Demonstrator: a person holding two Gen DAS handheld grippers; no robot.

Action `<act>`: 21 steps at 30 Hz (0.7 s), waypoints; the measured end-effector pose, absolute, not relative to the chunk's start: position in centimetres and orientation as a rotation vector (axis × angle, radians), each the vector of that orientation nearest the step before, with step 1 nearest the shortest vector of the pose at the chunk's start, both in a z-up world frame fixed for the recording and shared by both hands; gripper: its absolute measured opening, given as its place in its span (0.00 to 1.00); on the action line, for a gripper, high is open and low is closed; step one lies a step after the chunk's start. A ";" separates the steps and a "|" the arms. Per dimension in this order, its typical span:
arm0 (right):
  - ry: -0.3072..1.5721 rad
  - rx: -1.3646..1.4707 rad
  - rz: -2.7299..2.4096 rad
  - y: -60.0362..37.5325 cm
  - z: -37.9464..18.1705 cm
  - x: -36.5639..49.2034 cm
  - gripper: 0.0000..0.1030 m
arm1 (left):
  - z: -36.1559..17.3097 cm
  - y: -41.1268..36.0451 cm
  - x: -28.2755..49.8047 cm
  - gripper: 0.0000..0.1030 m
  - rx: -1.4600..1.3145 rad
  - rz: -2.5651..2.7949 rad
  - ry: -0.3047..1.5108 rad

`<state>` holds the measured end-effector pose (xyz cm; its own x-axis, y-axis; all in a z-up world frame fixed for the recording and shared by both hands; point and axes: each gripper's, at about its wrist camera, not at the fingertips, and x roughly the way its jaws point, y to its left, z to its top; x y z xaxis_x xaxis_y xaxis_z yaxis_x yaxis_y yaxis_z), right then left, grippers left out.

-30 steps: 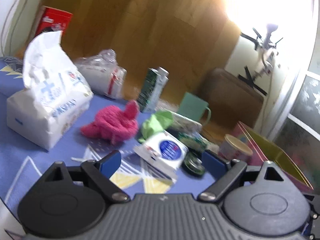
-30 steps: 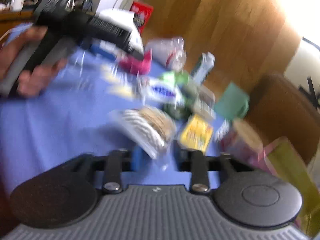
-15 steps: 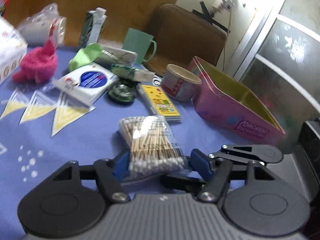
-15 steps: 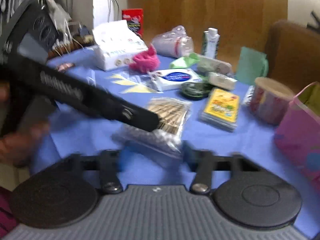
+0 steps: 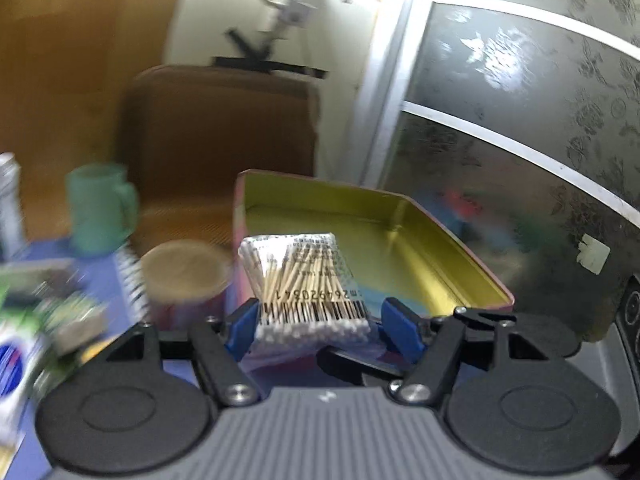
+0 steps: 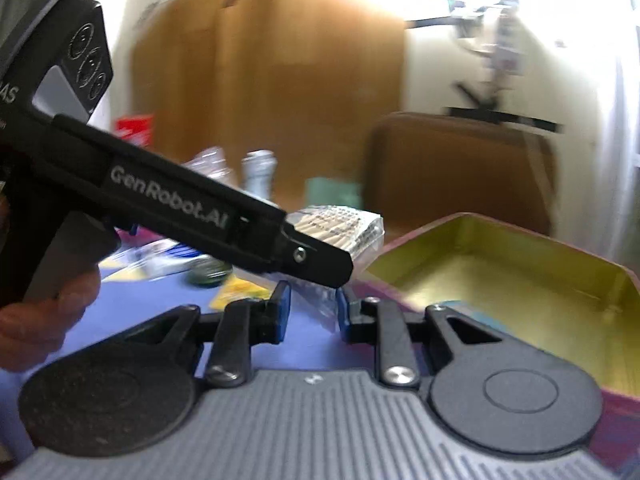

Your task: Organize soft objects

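A clear pack of cotton swabs hangs in the air just before the open pink tin with a gold inside. My left gripper is shut on the pack's near end, its blue pads pressing both sides by the barcode. In the right wrist view, my right gripper is shut on the loose plastic edge of the same pack. The left gripper's black body crosses that view from the left, held by a hand. The tin lies empty to the right.
On the blue cloth to the left stand a green mug and a round tub with a brown lid. A yellow packet and a small dark round tin lie nearby. A brown chair back is behind the table.
My left gripper swung right from the tissues and shut on the swab pack. The right gripper shut on its plastic edge. Both lifted the pack and carried it right, up to the pink tin.
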<state>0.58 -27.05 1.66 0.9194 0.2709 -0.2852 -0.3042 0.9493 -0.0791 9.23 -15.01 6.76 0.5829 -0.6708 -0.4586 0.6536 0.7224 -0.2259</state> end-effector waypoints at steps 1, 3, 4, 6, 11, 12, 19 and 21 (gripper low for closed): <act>0.276 -0.109 0.268 -27.8 1.8 1.1 0.26 | 6.9 -16.4 9.9 0.71 -0.016 -0.777 0.541; 0.279 -0.087 0.209 -29.2 2.0 2.3 0.27 | 6.8 -18.7 11.0 0.81 0.023 -0.760 0.519; 0.282 -0.083 0.159 -29.8 1.8 3.2 0.30 | 6.6 -19.7 11.5 0.81 0.046 -0.738 0.505; 0.306 -0.091 0.049 -30.6 1.2 5.0 0.44 | 6.1 -21.2 12.4 0.81 0.091 -0.678 0.500; 0.310 0.009 0.005 -32.9 0.4 5.1 0.45 | 5.3 -18.8 11.6 0.81 0.015 -0.682 0.514; 0.297 0.008 0.001 -33.0 0.4 4.9 0.45 | 5.3 -18.0 10.9 0.82 0.014 -0.681 0.498; 0.220 0.029 0.085 -31.6 0.7 1.6 0.45 | 4.0 -9.9 7.9 0.85 -0.055 -0.603 0.504; 0.226 0.024 0.138 -30.6 0.9 2.0 0.45 | 3.2 -7.4 7.4 0.85 -0.073 -0.548 0.524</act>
